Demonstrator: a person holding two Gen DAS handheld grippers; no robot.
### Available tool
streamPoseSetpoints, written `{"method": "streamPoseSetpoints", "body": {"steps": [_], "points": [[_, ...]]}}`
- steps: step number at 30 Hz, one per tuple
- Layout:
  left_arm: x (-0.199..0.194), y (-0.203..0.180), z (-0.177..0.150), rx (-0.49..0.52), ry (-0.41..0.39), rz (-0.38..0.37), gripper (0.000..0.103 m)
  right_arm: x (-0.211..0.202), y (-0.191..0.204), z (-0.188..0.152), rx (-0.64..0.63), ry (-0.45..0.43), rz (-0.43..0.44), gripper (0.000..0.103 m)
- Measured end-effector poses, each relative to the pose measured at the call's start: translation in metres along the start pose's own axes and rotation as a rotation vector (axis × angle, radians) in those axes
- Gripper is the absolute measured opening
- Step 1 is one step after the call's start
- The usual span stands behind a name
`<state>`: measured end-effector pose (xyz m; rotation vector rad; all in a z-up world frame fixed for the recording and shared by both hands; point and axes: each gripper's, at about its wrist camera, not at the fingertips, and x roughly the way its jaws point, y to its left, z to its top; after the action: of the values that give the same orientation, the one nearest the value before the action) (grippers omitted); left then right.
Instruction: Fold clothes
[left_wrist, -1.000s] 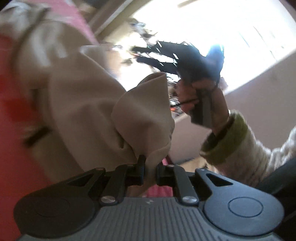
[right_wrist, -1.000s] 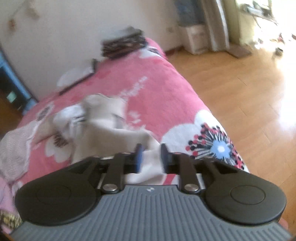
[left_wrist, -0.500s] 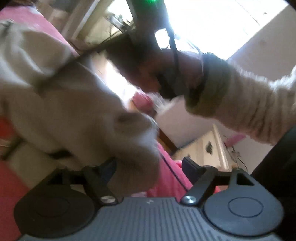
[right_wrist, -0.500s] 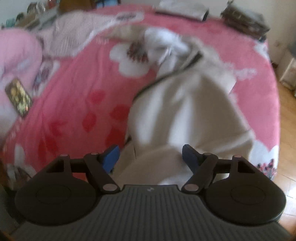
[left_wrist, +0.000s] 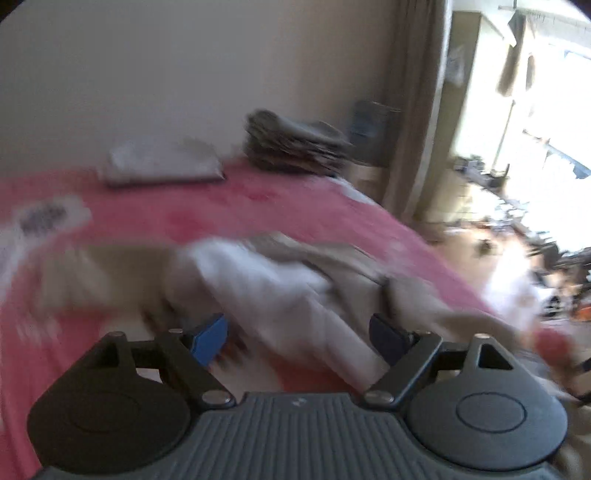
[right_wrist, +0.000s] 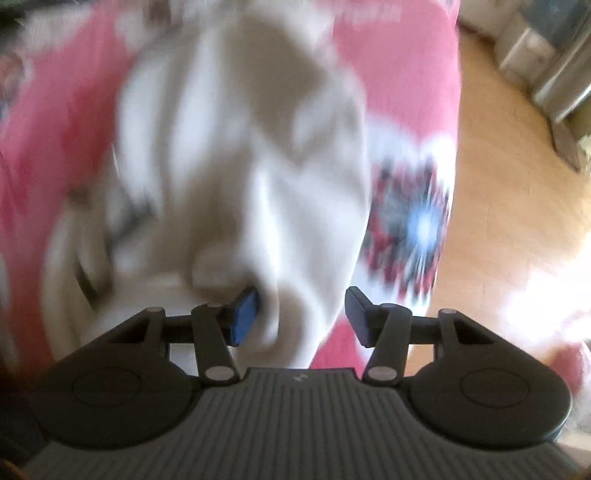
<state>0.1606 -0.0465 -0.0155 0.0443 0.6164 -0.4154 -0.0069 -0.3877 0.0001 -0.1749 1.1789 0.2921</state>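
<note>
2 hand-held grippers (left_wrist: 299, 338) (right_wrist: 301, 315) agape, garment (right_wrist: 258, 147) loose

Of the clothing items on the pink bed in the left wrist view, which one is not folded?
The crumpled beige garment nearest the left gripper; the white one and dark stack sit folded by the wall.

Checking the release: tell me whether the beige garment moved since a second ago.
Yes. The beige garment, then lifted in the shut left hand-held gripper, now lies dropped on the pink bedspread.

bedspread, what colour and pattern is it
Pink bedspread with big white flowers, one with a dark, blue-centred middle; the right wrist view shows it best.
</note>
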Motion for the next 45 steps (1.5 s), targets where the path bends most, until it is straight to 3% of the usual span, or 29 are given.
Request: {"method": "streamPoseSetpoints", "body": {"steps": [4, 6, 9, 13, 16, 18, 19, 21, 22, 24, 25, 27, 30, 36, 41, 45], "points": [[0.060, 0.009, 0.032, 0.063, 0.006, 0.048, 0.094, 0.008, -0.009, 0.061, 0.069, -0.201, 0.087, 0.078], [0.088, 0.011, 0.040, 0.115, 0.032, 0.090, 0.094, 0.035, -0.025, 0.092, 0.131, -0.258, 0.121, 0.080], [0.136, 0.014, 0.044, 0.211, 0.077, 0.139, 0.095, 0.087, -0.058, 0.125, 0.303, -0.251, 0.213, 0.080], [0.187, 0.004, 0.039, 0.429, 0.160, 0.194, 0.096, 0.141, -0.085, 0.131, 0.503, -0.179, 0.371, 0.080], [0.206, -0.002, 0.035, 0.521, 0.167, 0.199, 0.098, 0.152, -0.079, 0.125, 0.525, -0.165, 0.451, 0.079], [0.217, -0.003, 0.037, 0.539, 0.161, 0.202, 0.098, 0.147, -0.069, 0.119, 0.500, -0.191, 0.482, 0.066], [0.223, -0.004, 0.038, 0.542, 0.157, 0.204, 0.099, 0.144, -0.064, 0.117, 0.494, -0.197, 0.487, 0.052], [0.232, -0.004, 0.041, 0.536, 0.147, 0.200, 0.097, 0.138, -0.056, 0.115, 0.480, -0.210, 0.477, 0.041], [0.233, -0.005, 0.043, 0.530, 0.137, 0.194, 0.094, 0.134, -0.051, 0.115, 0.464, -0.222, 0.461, 0.027], [0.227, -0.006, 0.045, 0.517, 0.111, 0.184, 0.068, 0.123, -0.040, 0.117, 0.428, -0.249, 0.420, 0.018], [0.218, -0.005, 0.045, 0.494, 0.086, 0.189, 0.061, 0.116, -0.036, 0.117, 0.411, -0.269, 0.393, 0.013], [0.201, -0.001, 0.047, 0.448, 0.038, 0.200, 0.038, 0.100, -0.027, 0.115, 0.378, -0.313, 0.347, 0.010], [0.175, 0.003, 0.049, 0.378, -0.034, 0.217, 0.016, 0.076, -0.012, 0.110, 0.321, -0.383, 0.298, 0.008], [0.123, 0.013, 0.054, 0.238, -0.178, 0.249, 0.009, 0.026, 0.005, 0.085, 0.290, -0.484, 0.277, 0.007], [0.042, 0.046, 0.060, 0.019, -0.332, 0.350, 0.011, -0.025, 0.019, 0.058, 0.271, -0.595, 0.265, 0.007], [0.002, 0.058, 0.049, -0.013, -0.308, 0.354, 0.020, -0.060, 0.037, 0.036, 0.250, -0.648, 0.289, 0.007]]}}
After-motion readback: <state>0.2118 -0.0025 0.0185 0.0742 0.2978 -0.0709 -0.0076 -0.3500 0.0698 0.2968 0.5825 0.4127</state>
